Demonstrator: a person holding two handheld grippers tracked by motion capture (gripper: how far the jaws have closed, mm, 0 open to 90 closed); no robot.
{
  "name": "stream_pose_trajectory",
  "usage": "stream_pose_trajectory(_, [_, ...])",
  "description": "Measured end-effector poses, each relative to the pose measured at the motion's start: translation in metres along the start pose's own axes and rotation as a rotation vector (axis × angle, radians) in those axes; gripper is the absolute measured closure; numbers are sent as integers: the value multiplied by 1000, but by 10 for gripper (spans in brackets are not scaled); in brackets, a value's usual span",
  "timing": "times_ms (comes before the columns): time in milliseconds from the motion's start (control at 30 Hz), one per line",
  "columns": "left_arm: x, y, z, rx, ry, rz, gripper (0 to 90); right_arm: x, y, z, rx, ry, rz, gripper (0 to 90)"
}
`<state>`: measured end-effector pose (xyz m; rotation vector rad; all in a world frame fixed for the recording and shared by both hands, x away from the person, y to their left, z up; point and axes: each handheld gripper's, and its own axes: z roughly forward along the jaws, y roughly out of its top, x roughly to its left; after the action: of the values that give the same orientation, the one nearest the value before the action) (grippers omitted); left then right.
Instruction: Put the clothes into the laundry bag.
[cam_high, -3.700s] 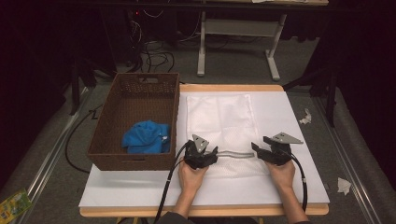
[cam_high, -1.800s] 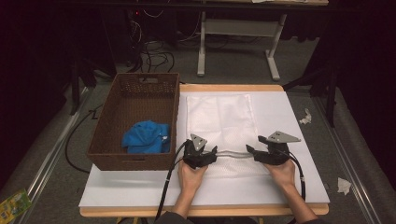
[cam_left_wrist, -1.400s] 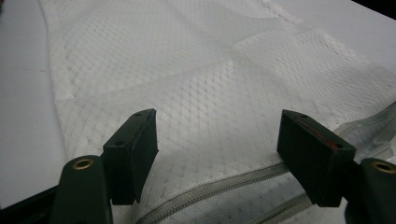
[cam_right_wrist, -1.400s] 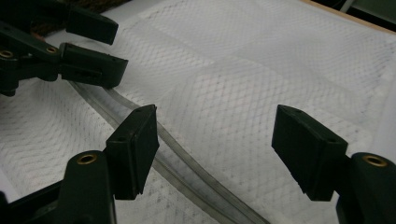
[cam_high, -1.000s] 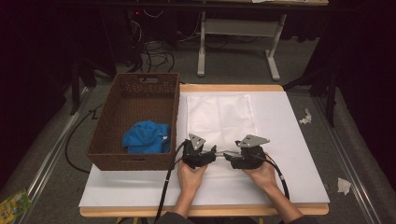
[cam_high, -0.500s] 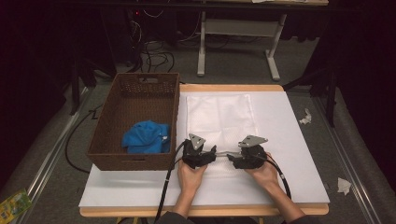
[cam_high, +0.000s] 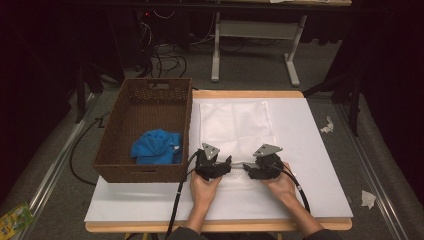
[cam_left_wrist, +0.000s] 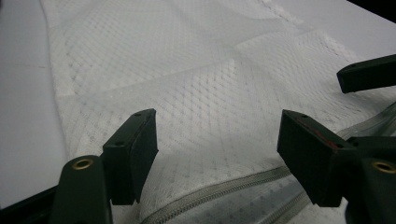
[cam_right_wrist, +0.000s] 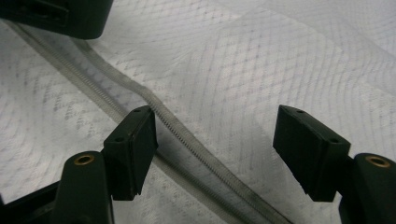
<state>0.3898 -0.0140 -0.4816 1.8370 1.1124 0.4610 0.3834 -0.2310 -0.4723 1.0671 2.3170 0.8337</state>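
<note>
A white mesh bag lies flat on the white surface, just beside the right wall of a brown wicker basket, and both grippers sit at its near edge, the end farthest from the basket's handle cut-out. The left gripper has its fingers spread wide apart, gripping nothing, with the bag's mesh lying between and beneath them and the grey zipper running just below their tips. The right gripper also holds its fingers open and empty; the zipper crosses diagonally under the gap, passing right beside the left-hand finger in the right gripper view. In the high view the left gripper and right gripper face each other close together across the zipper edge, each held by a hand. The bag is a pale diamond-patterned mesh with fold creases, lying smooth. A blue cloth lies bunched inside the basket.
</note>
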Motion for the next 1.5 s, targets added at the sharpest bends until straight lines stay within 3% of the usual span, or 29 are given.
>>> stream_pose_trajectory(267, [0,0,0,2,0,3,292,-1,6,10,-6,-11,13,335])
stream_pose_trajectory(467, [-1,0,0,2,4,10,294,3,17,17,-7,-22,-24,371])
stream_pose_trajectory(767, [-2,0,0,-3,5,19,295,-2,24,26,1,-9,7,448])
stream_pose_trajectory(933, [-2,0,-1,-8,0,21,288,3,26,28,-5,-9,-21,555])
stream_pose_trajectory(967, [-2,-1,-1,-10,-2,23,282,3,26,28,-12,-9,-28,620])
stream_pose_trajectory(1100, [-4,-2,-5,-40,-31,42,262,1,26,31,-18,18,-10,723])
stream_pose_trajectory(1267, [-5,-2,-5,-42,-38,61,258,2,31,32,4,35,-40,813])
stream_pose_trajectory(1500, [-4,-2,-4,-32,-16,38,230,2,34,34,19,32,-50,876])
